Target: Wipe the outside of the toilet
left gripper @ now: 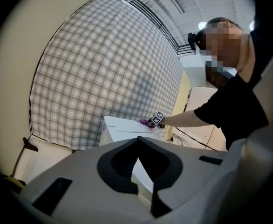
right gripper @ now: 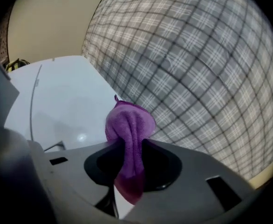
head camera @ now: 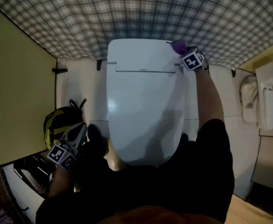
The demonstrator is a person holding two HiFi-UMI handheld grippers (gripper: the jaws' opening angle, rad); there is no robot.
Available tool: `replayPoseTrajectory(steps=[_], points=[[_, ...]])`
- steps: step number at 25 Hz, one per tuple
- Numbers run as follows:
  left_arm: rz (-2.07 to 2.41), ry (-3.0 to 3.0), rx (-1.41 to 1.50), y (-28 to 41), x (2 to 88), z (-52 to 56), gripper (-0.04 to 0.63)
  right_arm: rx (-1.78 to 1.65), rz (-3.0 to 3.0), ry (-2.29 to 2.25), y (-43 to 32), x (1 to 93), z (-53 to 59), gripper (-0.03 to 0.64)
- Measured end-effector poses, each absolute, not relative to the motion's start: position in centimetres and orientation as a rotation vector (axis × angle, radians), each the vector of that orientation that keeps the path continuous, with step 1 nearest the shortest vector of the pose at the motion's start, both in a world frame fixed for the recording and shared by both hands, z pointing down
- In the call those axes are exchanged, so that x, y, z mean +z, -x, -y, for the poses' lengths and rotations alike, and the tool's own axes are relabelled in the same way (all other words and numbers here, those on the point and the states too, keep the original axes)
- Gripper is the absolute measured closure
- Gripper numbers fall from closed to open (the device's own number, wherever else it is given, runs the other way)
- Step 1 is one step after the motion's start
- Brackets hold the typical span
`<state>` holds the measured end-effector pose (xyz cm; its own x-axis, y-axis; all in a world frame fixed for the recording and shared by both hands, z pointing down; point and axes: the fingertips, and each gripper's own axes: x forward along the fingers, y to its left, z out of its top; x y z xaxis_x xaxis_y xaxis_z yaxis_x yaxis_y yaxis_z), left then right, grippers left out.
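The closed toilet (head camera: 143, 106) runs 12 to 6 o'clock, its back to the plaid wall (head camera: 136, 13), with the right gripper (head camera: 183, 51) clamping a purple cloth (head camera: 178, 45) at 1 o'clock and the left gripper (head camera: 79, 131), jaws together and empty, at 8 o'clock beside a yellow-and-black object (head camera: 56, 122).

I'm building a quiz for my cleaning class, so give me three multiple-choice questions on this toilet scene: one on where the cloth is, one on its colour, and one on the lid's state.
1. Where is the cloth?
A. in a bucket
B. at the toilet's far right corner
C. in a sink

2. What colour is it?
A. purple
B. white
C. yellow

3. The lid is:
A. raised
B. missing
C. closed

Answers:
1. B, the right gripper holds it there.
2. A, it shows purple in every view.
3. C, the lid lies flat.
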<state>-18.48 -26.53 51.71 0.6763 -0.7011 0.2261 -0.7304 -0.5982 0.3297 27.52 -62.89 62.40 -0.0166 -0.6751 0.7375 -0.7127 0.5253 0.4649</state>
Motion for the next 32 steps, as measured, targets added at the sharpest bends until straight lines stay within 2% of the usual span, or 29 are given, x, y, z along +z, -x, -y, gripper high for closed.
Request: replayPoseTrajectory(steps=[8, 14, 19, 25, 32], points=[[1.131, -2.443, 0.117, 19.6, 54.0, 27.6, 0.603, 0.003, 1.662, -1.345, -27.9, 61.7, 67.8, 0.525], [1.140, -2.472, 0.070, 18.8, 52.1, 25.6, 0.603, 0.025, 1.736, -1.252, -25.9, 62.3, 63.0, 0.522], [1.140, -2.547, -0.001, 16.8, 47.8, 21.6, 0.603, 0.074, 1.784, -1.187, -26.4, 62.0, 52.6, 0.515], [1.100, -2.632, -0.060, 13.1, 44.4, 15.2, 0.603, 0.140, 2.109, -1.216, -23.7, 58.5, 35.4, 0.514], [1.064, -2.676, 0.047, 7.3, 48.3, 10.4, 0.603, 0.482, 2.493, -1.254, -18.2, 54.6, 18.2, 0.512]])
